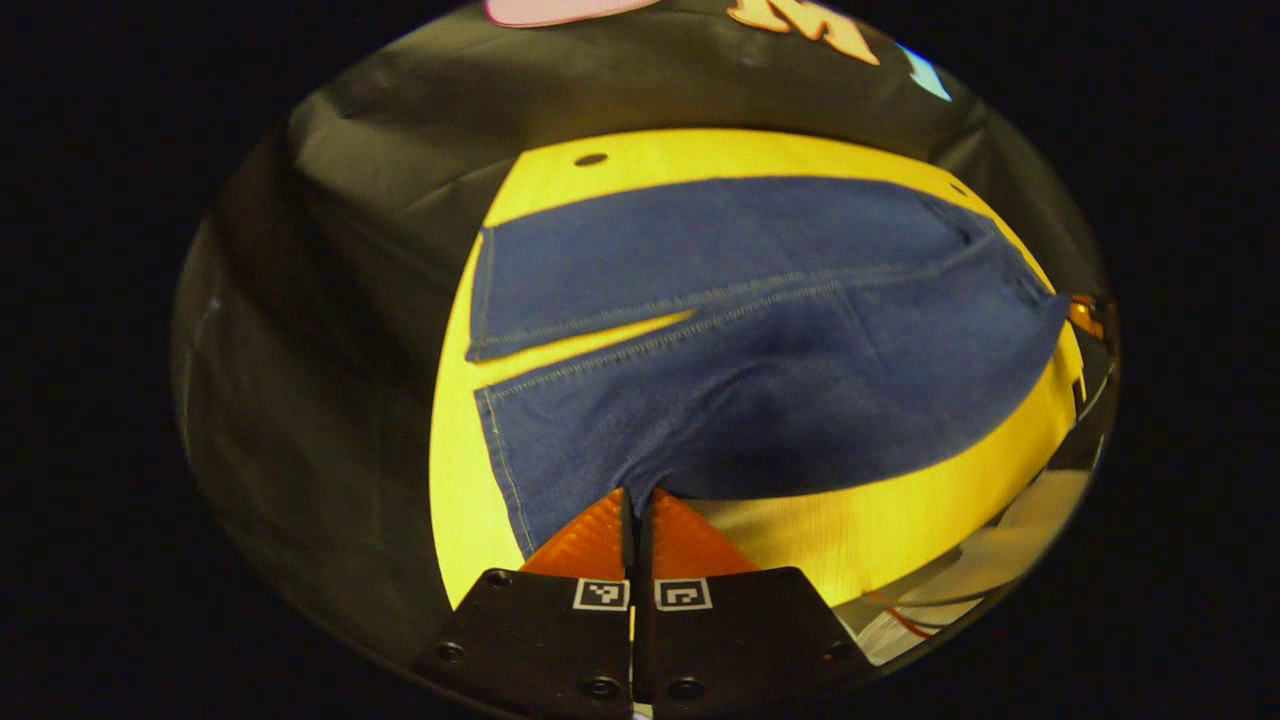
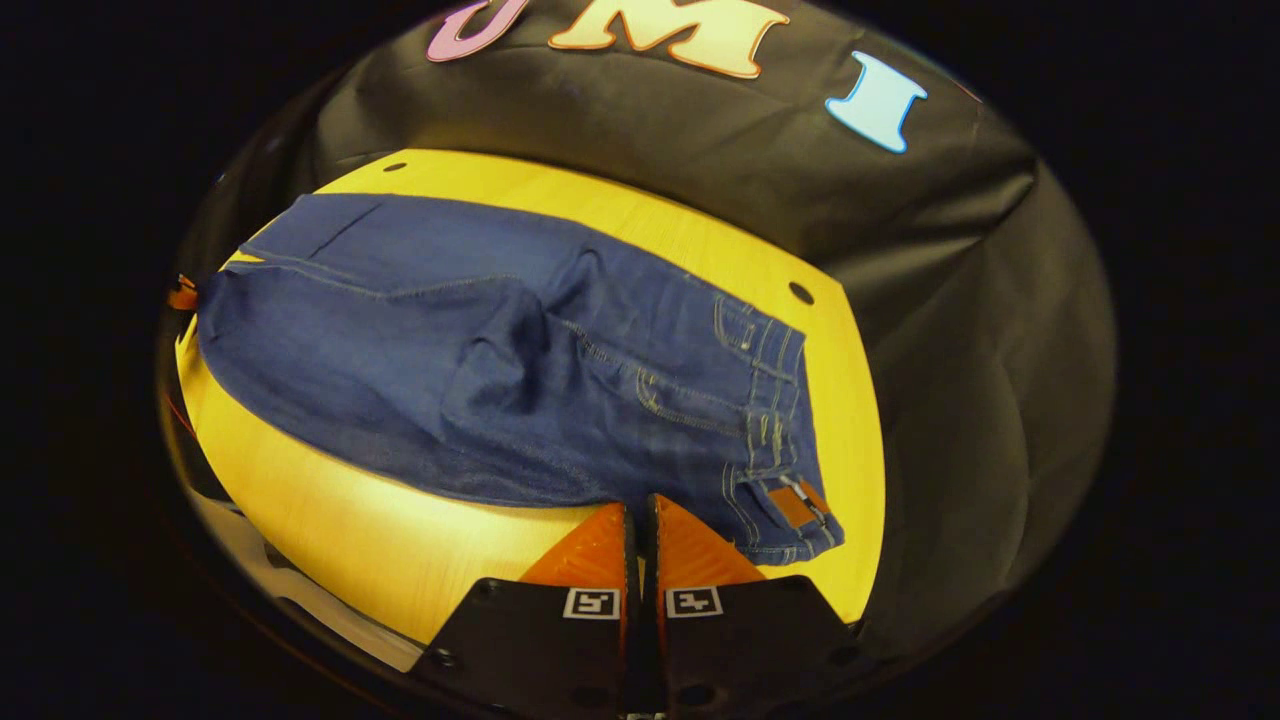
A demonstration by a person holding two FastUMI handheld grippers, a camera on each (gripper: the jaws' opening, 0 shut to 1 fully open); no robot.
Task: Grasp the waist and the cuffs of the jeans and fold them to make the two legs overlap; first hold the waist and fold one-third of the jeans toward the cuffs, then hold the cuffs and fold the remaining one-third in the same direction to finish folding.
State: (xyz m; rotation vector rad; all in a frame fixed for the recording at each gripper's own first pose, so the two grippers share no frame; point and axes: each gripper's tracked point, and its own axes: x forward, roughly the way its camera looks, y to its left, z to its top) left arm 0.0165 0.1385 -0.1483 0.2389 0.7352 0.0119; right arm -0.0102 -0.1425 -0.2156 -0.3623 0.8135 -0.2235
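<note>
Now our left gripper (image 1: 639, 492) and right gripper (image 2: 640, 506) each pinch the near edge of the jeans (image 1: 760, 330), far leg straight ahead.

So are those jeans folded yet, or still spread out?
Spread out. The jeans lie flat on the yellow table, both legs side by side, a gap between the cuffs.

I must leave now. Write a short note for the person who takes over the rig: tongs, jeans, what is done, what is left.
Left tongs: shut on the near edge of the jeans, toward the cuffs.
Right tongs: shut on the near edge of the jeans, toward the waist.
Jeans: spread flat on the yellow table, legs side by side.
Done: both near-edge grasps.
Left: fold the legs to overlap, then both one-third folds.
</note>
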